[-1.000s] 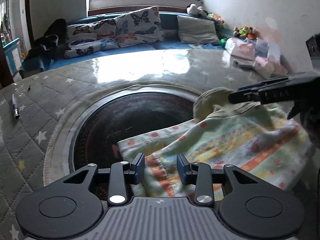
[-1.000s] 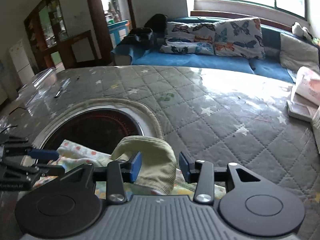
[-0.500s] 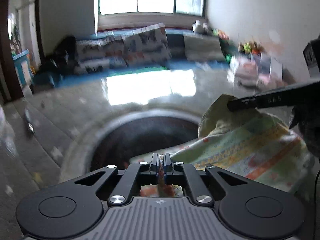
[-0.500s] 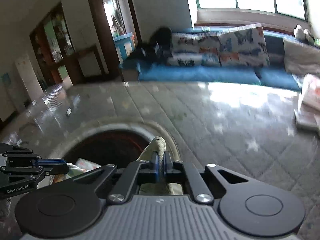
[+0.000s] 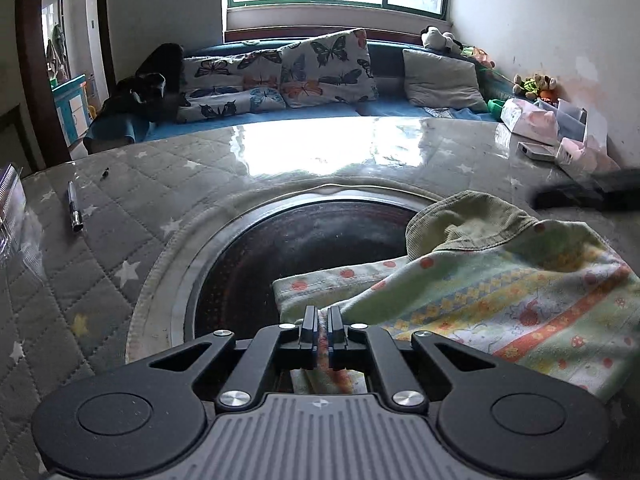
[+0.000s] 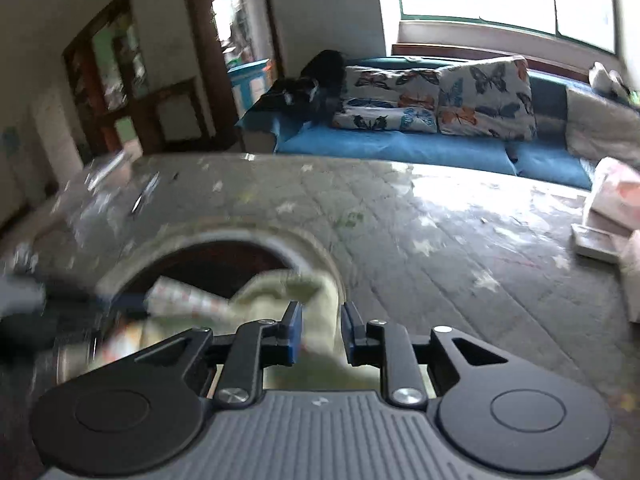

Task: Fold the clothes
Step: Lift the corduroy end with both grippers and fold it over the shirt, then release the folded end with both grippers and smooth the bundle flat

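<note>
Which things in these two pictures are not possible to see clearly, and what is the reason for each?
- Right wrist view: the left gripper is smeared by motion blur.
- Right wrist view: whether the right gripper pads touch the olive cloth; blur hides it.
- Left wrist view: the patterned garment is cut off by the right edge and hidden below by the gripper body.
- Left wrist view: the pen is too small for its markings.

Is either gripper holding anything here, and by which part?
The left gripper is shut on the near edge of the patterned garment. The right gripper has just been opening; the garment's green part lies between its parted jaws, unpinched.
</note>
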`<state>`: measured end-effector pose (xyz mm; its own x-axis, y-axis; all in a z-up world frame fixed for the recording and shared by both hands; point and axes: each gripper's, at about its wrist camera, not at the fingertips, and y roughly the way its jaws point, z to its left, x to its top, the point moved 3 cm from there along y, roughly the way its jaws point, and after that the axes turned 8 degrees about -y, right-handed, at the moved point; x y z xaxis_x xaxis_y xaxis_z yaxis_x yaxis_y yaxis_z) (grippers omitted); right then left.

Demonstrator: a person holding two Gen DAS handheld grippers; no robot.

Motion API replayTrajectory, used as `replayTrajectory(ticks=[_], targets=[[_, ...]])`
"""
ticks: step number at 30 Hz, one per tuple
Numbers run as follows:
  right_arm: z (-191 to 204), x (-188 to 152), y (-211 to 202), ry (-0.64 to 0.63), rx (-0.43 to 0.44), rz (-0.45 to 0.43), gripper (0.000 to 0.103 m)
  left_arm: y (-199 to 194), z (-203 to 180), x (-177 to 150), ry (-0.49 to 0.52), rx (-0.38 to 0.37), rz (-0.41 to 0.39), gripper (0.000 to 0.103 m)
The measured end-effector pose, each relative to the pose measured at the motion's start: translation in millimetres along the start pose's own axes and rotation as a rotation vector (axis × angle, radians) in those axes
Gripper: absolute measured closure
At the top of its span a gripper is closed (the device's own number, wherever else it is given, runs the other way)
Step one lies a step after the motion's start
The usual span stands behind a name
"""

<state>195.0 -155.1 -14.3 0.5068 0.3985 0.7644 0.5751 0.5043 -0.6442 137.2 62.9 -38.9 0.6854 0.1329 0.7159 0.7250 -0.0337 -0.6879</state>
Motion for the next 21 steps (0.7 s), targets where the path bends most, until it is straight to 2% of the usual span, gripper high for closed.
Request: replayTrajectory(ticks=[3,6,11,15,20,21], targets=[[7,-23,-15,-0.025,0.006,0.032,0.082,1,-1,0,-0.003,0.004,0.001,0.098],[2,-42,-12,0.004,-0.018,0.06,0.083,1,-3,-1,0.002,0.01,0.005,0.097],[-25,-40,-10,0.09,-0.09,0.016,0.083,1,-3,0,0.006,0.022,0.011,0.096],[-37,-43,-17,0.109,-0.134,0.01,0.069,1,-2,0,0.007,0.022,0.013,0.095],[-51,-56,-17,0.166,-0.133,0.033,0.07,2,-2,0,0.008,0.022,0.016,0.095],[-51,-56,-16,0.17,-0.126,0.032,0.076,1,-3,0,0.01,0.023,0.017,0.095]])
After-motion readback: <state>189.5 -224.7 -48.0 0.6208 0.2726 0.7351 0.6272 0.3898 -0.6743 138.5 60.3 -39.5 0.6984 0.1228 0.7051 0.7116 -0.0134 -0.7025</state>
